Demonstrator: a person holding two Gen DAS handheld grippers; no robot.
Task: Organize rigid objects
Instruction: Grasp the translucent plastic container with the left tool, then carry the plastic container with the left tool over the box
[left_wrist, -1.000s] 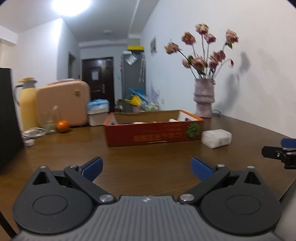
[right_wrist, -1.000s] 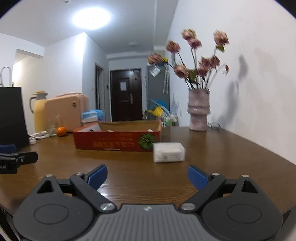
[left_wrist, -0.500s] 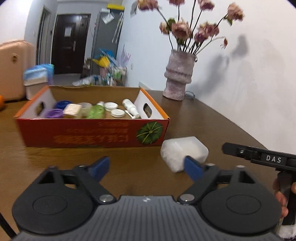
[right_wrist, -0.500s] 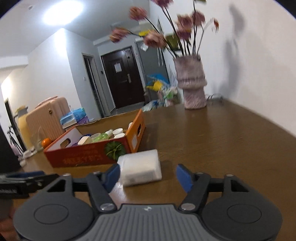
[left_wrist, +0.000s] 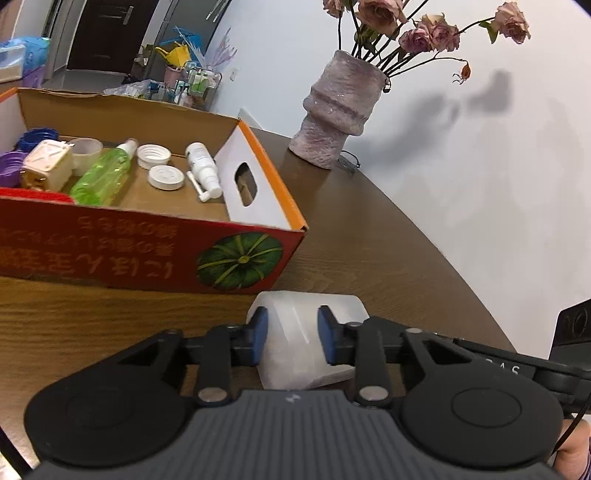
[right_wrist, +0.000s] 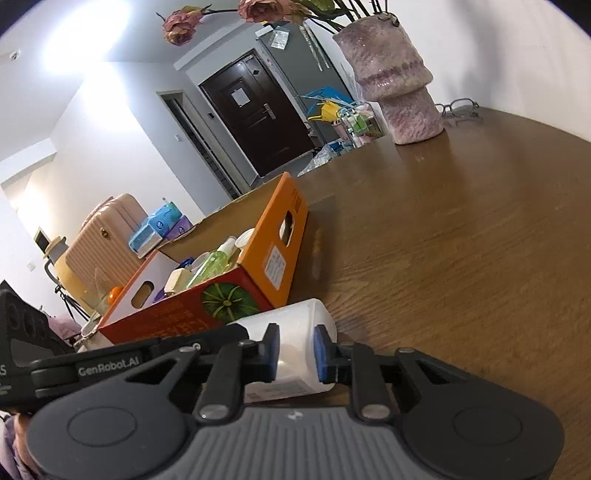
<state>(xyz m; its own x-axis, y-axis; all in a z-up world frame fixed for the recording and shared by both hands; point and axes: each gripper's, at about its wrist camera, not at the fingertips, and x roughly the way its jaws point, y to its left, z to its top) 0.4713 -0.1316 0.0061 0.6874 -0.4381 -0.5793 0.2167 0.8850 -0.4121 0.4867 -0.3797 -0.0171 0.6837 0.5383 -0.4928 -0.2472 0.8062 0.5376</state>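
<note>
A white translucent plastic box (left_wrist: 295, 332) lies on the brown table just in front of the red cardboard box (left_wrist: 147, 247). My left gripper (left_wrist: 293, 338) is shut on the white box from one end. My right gripper (right_wrist: 295, 354) is shut on the same white box (right_wrist: 295, 321) from the other end. The red cardboard box (right_wrist: 229, 291) holds a green bottle (left_wrist: 103, 177), a white spray bottle (left_wrist: 203, 170), white lids (left_wrist: 164, 177), a beige block (left_wrist: 46, 168) and purple and blue caps.
A pink vase (left_wrist: 340, 114) with dried roses stands at the back by the white wall, glasses (right_wrist: 458, 107) beside it. A peach suitcase (right_wrist: 107, 236), yellow jug and an orange stand at the table's far left. The table (right_wrist: 461, 258) stretches to the right.
Both grippers have moved in over the white plastic box and closed their jaws on it. The views have tilted downward and come closer to the cardboard box.
</note>
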